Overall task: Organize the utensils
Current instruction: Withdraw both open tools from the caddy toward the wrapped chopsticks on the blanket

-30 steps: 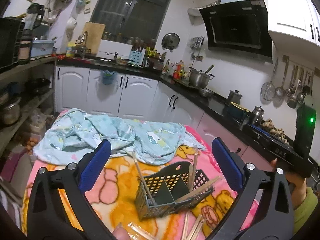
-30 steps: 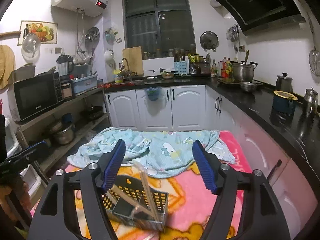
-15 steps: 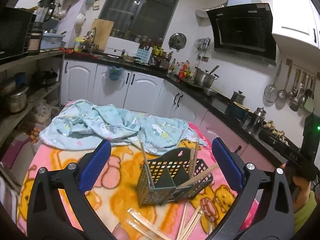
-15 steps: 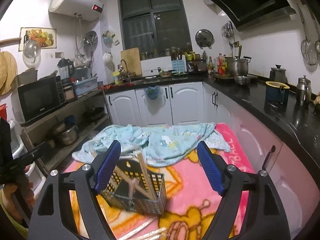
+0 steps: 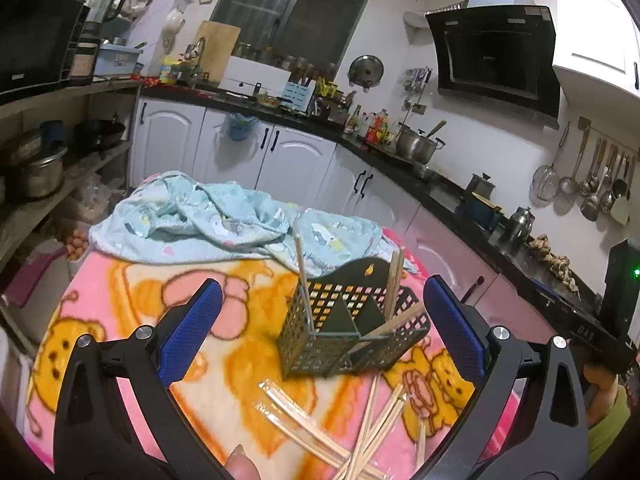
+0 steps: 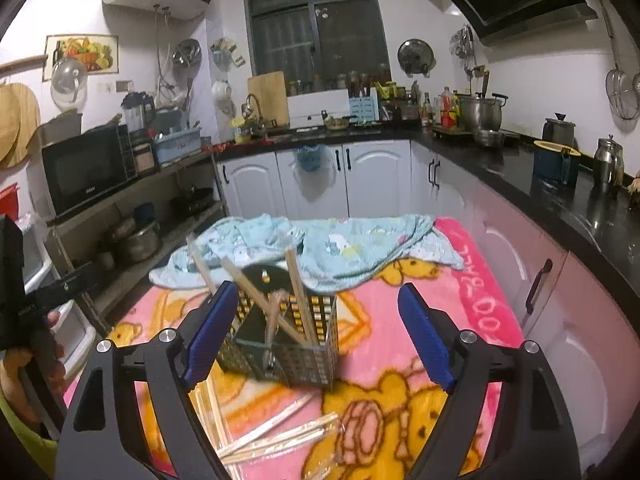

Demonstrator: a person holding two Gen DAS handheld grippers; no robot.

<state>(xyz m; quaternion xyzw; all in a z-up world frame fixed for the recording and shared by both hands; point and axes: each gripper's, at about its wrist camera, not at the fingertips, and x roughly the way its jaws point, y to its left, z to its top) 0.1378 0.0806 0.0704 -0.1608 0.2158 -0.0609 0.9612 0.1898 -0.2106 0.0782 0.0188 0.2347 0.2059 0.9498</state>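
Left gripper [image 5: 320, 340]: wide apart, nothing between the blue pads [image 5: 188, 336], hovering above the pink cartoon blanket [image 5: 120, 292] covering the desk. Ahead and a little right of its centre line, the dark mesh utensil caddy [image 5: 352, 332], with a few chopsticks in the caddy [image 5: 392, 284] leaning at odd angles. Nearer, low between the jaws, loose chopsticks [image 5: 360, 440] scattered flat on the blanket, some apparently in clear wrappers. Beyond the caddy, a crumpled light-blue cloth [image 5: 224, 224].

Right gripper [image 6: 320, 336]: jaws opening, nothing clamped between them. Caddy just ahead, partly behind its left pad [image 6: 212, 332]; the scattered sticks below and close in, toward the left jaw.

Likely next: picking a loose stick off the blanket and dropping it into a compartment. Risks, judged from the layout:
- Thin sticks lying flat on soft, yielding fabric; pads likely to pinch blanket instead, or roll the stick away.
- Crossed, overlapping sticks; grabbing one may drag or flick its neighbours.
- Slippery wrappers; possible slide out of the grip.
- Light caddy on an uneven blanket, already holding slanted sticks; a nudge from either jaw could tip it or spill the contents.
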